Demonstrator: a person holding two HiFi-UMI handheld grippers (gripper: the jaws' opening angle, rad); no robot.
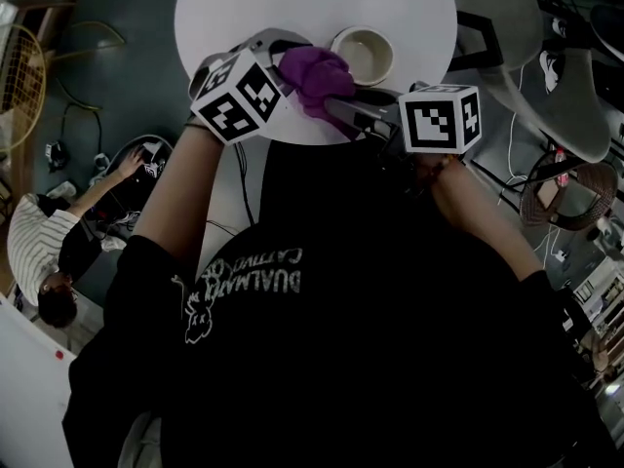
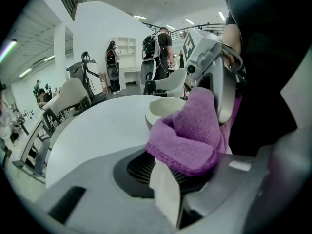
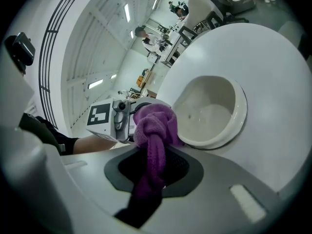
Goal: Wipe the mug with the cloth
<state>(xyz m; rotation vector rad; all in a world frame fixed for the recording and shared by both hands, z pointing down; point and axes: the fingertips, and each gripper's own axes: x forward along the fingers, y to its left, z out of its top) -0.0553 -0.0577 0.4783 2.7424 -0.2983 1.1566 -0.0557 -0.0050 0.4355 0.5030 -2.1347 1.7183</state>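
While both grippers meet over the near edge of the round white surface [image 1: 292, 8], a purple cloth [image 1: 317, 76] is bunched up between them, held off the surface. Left gripper [image 2: 195, 172]: jaws closed in on a thick fold of the cloth, which bulges up over the white pad [image 2: 163, 194]. Right gripper [image 3: 148, 179]: jaws clamped on a twisted strand of the same cloth, which runs up from them into a knot-like lump. The two grippers come in from opposite sides with their tips close together at the cloth, and their marker cubes sit out past the near edge.

Cream mug [image 1: 363, 55] stands upright and empty on the surface, between the middle and the near edge, a bit to the right. Neither gripper holds it. The cloth is just beside the mug's left rim; contact can't be made out.

Off the surface, on the floor at left, a person in a striped shirt [image 1: 39, 252] crouches over some gear. A pale chair [image 1: 570, 105] stands to the right.
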